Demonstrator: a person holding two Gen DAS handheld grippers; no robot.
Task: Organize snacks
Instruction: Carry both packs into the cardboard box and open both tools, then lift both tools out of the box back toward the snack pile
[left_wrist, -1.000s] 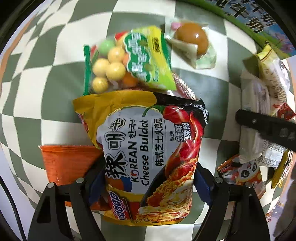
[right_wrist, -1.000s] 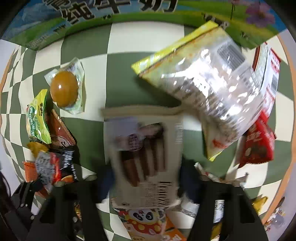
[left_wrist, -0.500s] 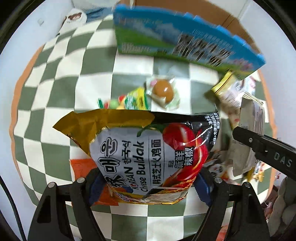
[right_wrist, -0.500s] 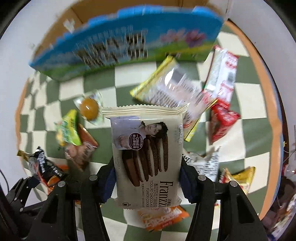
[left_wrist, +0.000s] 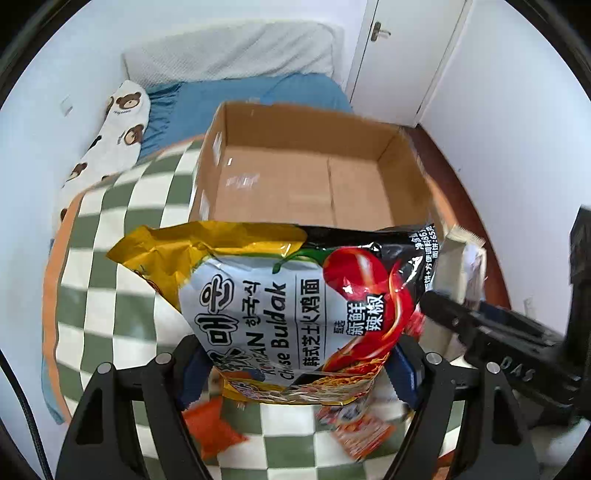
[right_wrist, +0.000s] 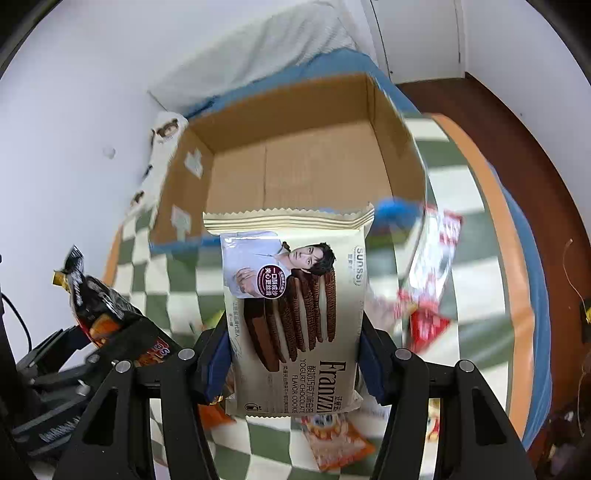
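Early stage: cardboard box (left_wrist: 303, 184) at 12 o'clock shows bare floor, no snacks inside.
Left gripper (left_wrist: 295, 365) clamps noodle packet (left_wrist: 288, 306), jaws just closing further on it.
Right gripper (right_wrist: 293, 360) grips cookie pack (right_wrist: 295, 314).
Both packs aloft short of box.
Left over: loose snacks on checkered cloth (left_wrist: 110, 236) — orange packet (left_wrist: 214, 428) at 7, red wrapper (right_wrist: 428, 280) at 3.
Box near wall is only obstacle.

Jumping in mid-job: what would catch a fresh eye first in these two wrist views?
The big Korean Cheese Buldak noodle packet clamped in the left gripper and the Franzzi cookie pack clamped in the right gripper fill the foreground. Just beyond both sits an open cardboard box, nothing visible inside, on the green checkered cloth.
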